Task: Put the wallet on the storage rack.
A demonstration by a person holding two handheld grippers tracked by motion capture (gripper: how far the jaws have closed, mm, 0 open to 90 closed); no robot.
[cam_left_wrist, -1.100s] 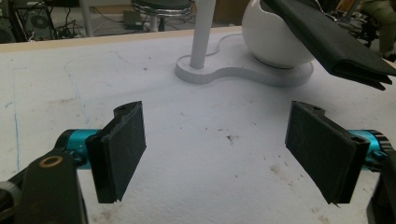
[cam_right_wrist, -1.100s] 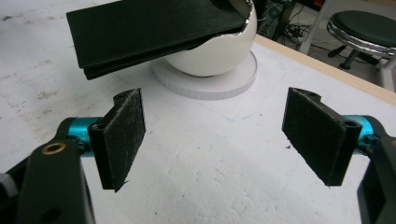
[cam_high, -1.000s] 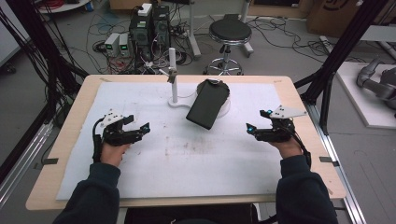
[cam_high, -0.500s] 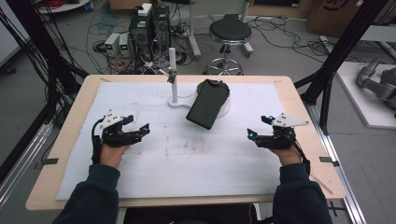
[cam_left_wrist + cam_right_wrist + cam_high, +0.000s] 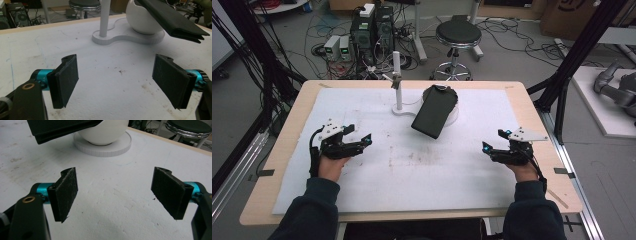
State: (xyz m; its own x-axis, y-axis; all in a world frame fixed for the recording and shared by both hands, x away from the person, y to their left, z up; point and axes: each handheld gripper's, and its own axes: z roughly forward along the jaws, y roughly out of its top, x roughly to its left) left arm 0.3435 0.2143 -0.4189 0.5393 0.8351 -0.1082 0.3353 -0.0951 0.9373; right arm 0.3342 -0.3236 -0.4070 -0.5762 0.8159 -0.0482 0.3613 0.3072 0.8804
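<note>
A flat black folded case (image 5: 434, 111) leans tilted on a white dome (image 5: 455, 114) at the middle back of the white mat. My left gripper (image 5: 359, 136) rests low over the mat at the left, open and holding nothing, pointing toward the case. My right gripper (image 5: 493, 141) is at the right, open too, pointing left. In the left gripper view its gripper (image 5: 115, 82) has its pads wide apart over bare mat, with the case (image 5: 172, 20) ahead at the right. The right gripper view shows its gripper (image 5: 115, 197) the same way, the case (image 5: 60, 127) at upper left.
A white post on a flat base (image 5: 398, 95) stands just left of the dome, joined to the dome's disc (image 5: 105, 147). The white mat (image 5: 412, 170) covers most of the wooden table (image 5: 537, 120). A stool (image 5: 457, 35) and computer boxes (image 5: 372, 25) stand beyond the far edge.
My right gripper has drawn back a little toward the near edge and slightly right. The left gripper has barely moved. Both stay open.
</note>
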